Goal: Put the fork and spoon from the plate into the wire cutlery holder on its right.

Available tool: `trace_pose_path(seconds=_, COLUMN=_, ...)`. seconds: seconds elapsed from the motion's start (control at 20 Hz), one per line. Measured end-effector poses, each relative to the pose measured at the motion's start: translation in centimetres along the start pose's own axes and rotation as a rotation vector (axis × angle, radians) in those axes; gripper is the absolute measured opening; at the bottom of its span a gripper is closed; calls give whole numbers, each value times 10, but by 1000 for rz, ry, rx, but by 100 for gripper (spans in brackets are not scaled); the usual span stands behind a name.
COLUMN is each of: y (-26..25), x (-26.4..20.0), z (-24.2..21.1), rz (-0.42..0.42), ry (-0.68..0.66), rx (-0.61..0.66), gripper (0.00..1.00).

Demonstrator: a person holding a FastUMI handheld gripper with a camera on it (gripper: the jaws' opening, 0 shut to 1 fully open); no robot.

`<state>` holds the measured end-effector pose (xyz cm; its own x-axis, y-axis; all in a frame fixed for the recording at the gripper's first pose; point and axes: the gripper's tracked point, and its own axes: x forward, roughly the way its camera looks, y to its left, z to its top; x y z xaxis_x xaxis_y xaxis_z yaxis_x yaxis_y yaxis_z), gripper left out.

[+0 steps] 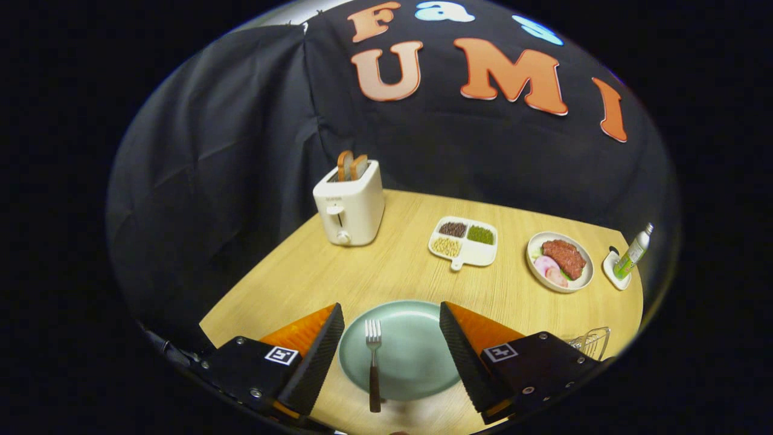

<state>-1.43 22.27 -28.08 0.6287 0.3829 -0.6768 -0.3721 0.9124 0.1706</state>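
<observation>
A pale green plate (pixel 416 356) lies on the wooden table between my two fingers. A fork (pixel 374 362) with a dark handle rests on its left part, tines pointing away from me and the handle end hanging over the near rim. My gripper (pixel 391 317) hangs above the plate, open wide, with nothing between the fingers. The wire cutlery holder (pixel 592 342) peeks out to the right of the plate, mostly hidden behind my right finger.
A white toaster (pixel 350 205) with two bread slices stands at the table's far left. Beyond the plate sit a divided white dish of beans (pixel 464 243), a plate of meat (pixel 560 261) and a small bottle on a white coaster (pixel 631 257).
</observation>
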Motion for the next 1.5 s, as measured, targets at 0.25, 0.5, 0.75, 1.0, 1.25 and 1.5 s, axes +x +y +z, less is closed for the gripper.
trace_pose_path(seconds=0.25, y=11, x=20, z=-52, rz=29, ry=227, rx=-71, gripper=95)
trace_pose_path(seconds=0.5, y=15, x=32, z=-99, rz=53, ry=465, rx=-51, gripper=88)
trace_pose_path(seconds=0.75, y=17, x=35, z=-120, rz=49, ry=624, rx=-5, gripper=80)
trace_pose_path(seconds=1.0, y=18, x=50, z=-123, rz=51, ry=672, rx=-7, gripper=71)
trace_pose_path(seconds=1.25, y=16, x=63, z=-130, rz=17, ry=737, rx=-98, gripper=54)
trace_pose_path(seconds=1.5, y=16, x=66, z=-135, rz=-16, ry=778, rx=-123, gripper=29)
